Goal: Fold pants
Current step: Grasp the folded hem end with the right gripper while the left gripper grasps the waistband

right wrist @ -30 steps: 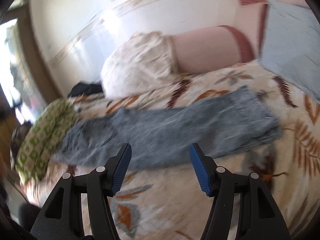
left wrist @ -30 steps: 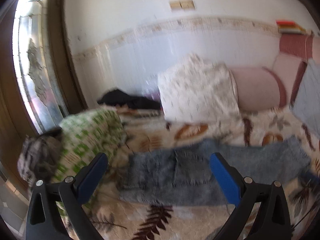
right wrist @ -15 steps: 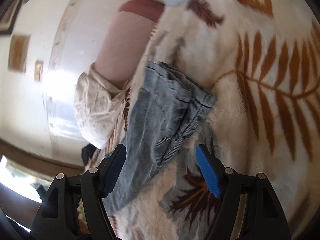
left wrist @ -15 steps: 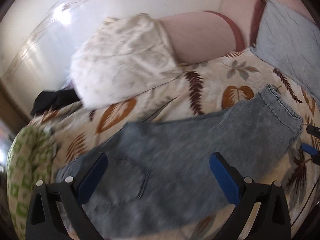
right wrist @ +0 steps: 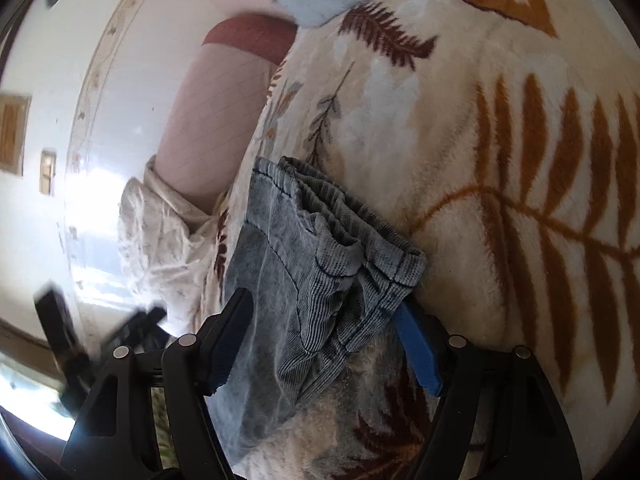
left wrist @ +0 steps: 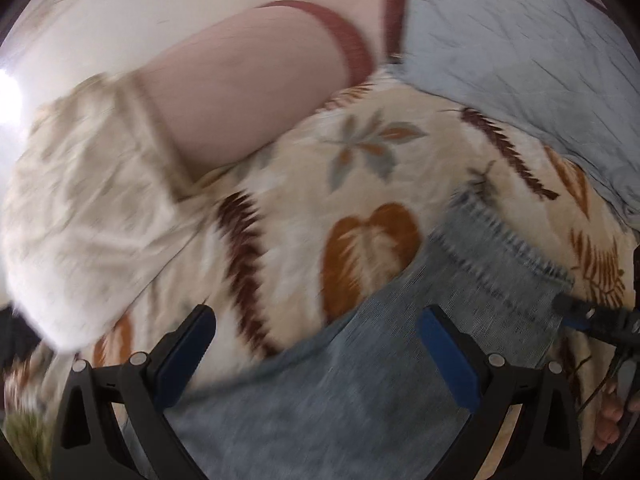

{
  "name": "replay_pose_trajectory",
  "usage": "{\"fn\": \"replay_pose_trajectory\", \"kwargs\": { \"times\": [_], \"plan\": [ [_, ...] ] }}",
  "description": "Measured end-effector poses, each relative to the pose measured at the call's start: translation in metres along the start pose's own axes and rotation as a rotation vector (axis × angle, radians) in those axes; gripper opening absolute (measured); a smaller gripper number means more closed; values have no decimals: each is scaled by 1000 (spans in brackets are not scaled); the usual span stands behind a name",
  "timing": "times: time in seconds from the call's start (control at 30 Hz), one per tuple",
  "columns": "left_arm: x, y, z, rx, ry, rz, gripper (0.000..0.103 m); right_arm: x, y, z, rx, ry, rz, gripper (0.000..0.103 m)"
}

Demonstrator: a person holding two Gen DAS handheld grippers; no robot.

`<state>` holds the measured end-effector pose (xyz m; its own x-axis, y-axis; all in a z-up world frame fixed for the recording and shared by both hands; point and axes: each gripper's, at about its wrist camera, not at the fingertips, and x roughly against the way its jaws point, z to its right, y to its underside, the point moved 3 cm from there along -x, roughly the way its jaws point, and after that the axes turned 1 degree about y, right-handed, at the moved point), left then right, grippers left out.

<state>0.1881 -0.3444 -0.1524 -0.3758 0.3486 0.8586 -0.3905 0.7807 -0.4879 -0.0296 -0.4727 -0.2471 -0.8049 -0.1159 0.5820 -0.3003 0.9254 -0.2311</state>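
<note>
Light blue jeans point(left wrist: 400, 360) lie flat on a cream leaf-patterned blanket point(left wrist: 360, 160). My left gripper point(left wrist: 316, 356) is open, low over the middle of the legs near the far edge. My right gripper point(right wrist: 324, 340) is open, its fingers on either side of the near corner of the leg hems point(right wrist: 340, 264). The hem fabric lies between the blue pads point(right wrist: 418, 350). The right gripper's tip shows in the left wrist view point(left wrist: 580, 314) at the hem corner.
A pink bolster point(left wrist: 248, 92) and a cream patterned pillow point(left wrist: 80, 208) lie against the white wall behind the jeans. A pale blue pillow point(left wrist: 520, 60) is at the hem end. The left gripper shows blurred in the right wrist view point(right wrist: 80, 344).
Both grippers have moved down close to the jeans. The left has slid toward the hem end; the right has closed in around the hem corner. Both stay open.
</note>
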Motion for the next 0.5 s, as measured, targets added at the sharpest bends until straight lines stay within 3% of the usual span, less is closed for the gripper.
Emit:
{"fn": "replay_pose_trajectory", "kwargs": {
  "times": [0.03, 0.07, 0.13, 0.27, 0.4, 0.5],
  "plan": [
    [-6, -7, 6, -20, 21, -5, 103, -1, 0, 1, 5, 8, 4, 52],
    [-14, -16, 14, -45, 49, -13, 103, -3, -2, 4, 3, 16, 3, 35],
    [-24, -31, 28, -79, 96, -14, 103, -5, -5, 20, -58, -6, -9, 23],
    [-40, -54, 58, -148, 234, -22, 103, -5, -7, 23, -63, -22, -16, 22],
    [-58, -69, 82, -231, 307, -48, 93, -4, -6, 24, -71, -26, -10, 22],
    [-72, -74, 90, -248, 313, -74, 86, -3, -6, 25, -73, -30, -3, 22]
  ]
}}
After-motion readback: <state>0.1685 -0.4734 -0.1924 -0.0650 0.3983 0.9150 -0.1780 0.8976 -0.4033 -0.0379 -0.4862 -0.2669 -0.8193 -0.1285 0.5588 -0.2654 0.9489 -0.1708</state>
